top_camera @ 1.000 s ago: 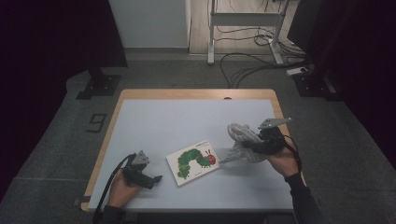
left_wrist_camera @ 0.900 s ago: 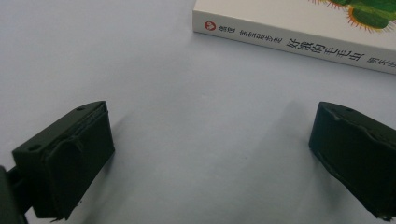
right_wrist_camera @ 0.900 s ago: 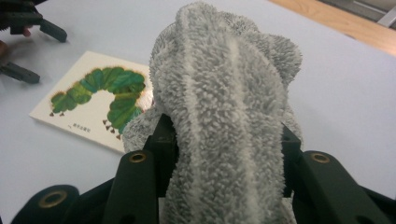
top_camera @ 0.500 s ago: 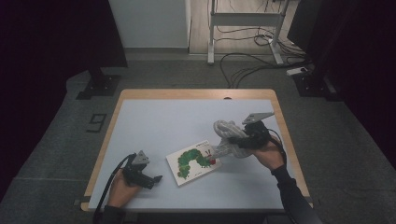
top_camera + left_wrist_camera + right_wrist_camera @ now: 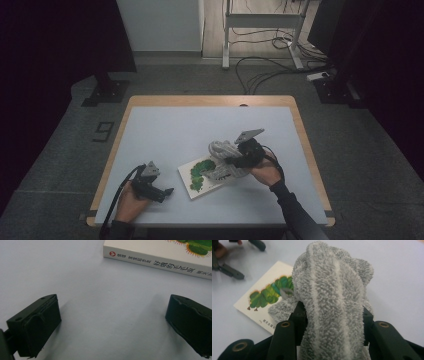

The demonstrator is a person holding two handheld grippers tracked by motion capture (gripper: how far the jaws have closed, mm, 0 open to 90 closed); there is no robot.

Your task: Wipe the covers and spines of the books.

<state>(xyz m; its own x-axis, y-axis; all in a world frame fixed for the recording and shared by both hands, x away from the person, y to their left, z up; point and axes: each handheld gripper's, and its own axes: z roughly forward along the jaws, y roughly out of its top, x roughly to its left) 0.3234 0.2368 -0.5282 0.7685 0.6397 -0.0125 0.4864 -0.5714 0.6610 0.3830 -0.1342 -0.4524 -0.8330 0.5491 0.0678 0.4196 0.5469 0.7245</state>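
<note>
On the pale table we count one picture book, one grey fluffy towel and two grippers. Our right gripper is clamped on the towel, which bunches up between its jaws and hangs down onto the near part of the book's cover. Our left gripper rests on the table just left of the book, its jaws wide apart with nothing between them.

From the left gripper view we read what the high view cannot give: the book's white spine with printed characters and a small red mark. From the right gripper view we make out the towel's ribbed pile and the green caterpillar on the cover.
</note>
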